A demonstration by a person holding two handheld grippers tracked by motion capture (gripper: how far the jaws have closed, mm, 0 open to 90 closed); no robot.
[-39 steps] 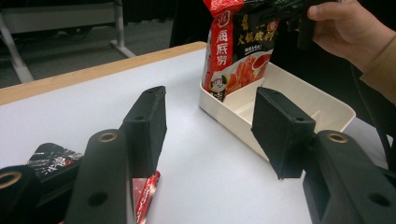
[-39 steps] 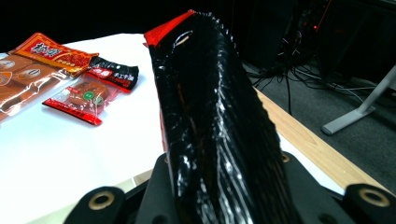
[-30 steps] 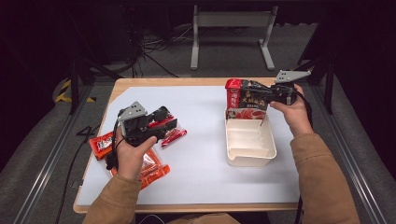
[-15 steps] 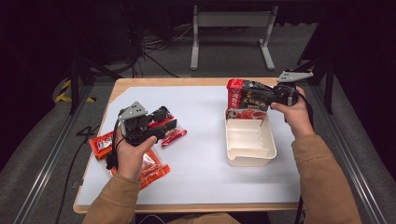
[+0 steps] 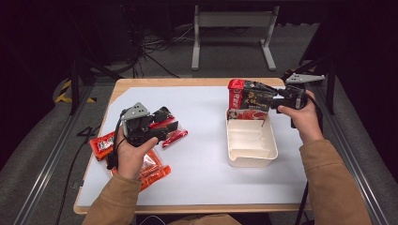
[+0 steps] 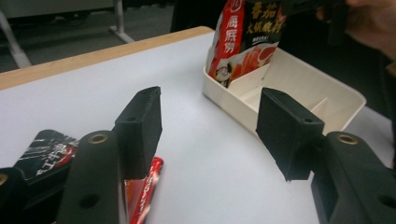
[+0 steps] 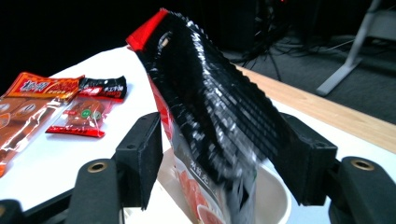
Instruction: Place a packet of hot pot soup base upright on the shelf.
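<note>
Packing barely begun, judging from the high view: red-and-black sauce pouch (image 5: 248, 99) standing on end in the far compartment of the cream divided tray (image 5: 251, 157), right gripper (image 5: 265, 97) just opening its jaws around it, other sachets (image 5: 150, 165) lying on the desk (image 5: 206, 173) by the left gripper (image 5: 169, 123). Left gripper view: jaws wide and empty above a small red sachet (image 6: 144, 191), tray beyond. Right gripper view: jaws spread off the blurred pouch (image 7: 215, 121), apparently released.
</note>
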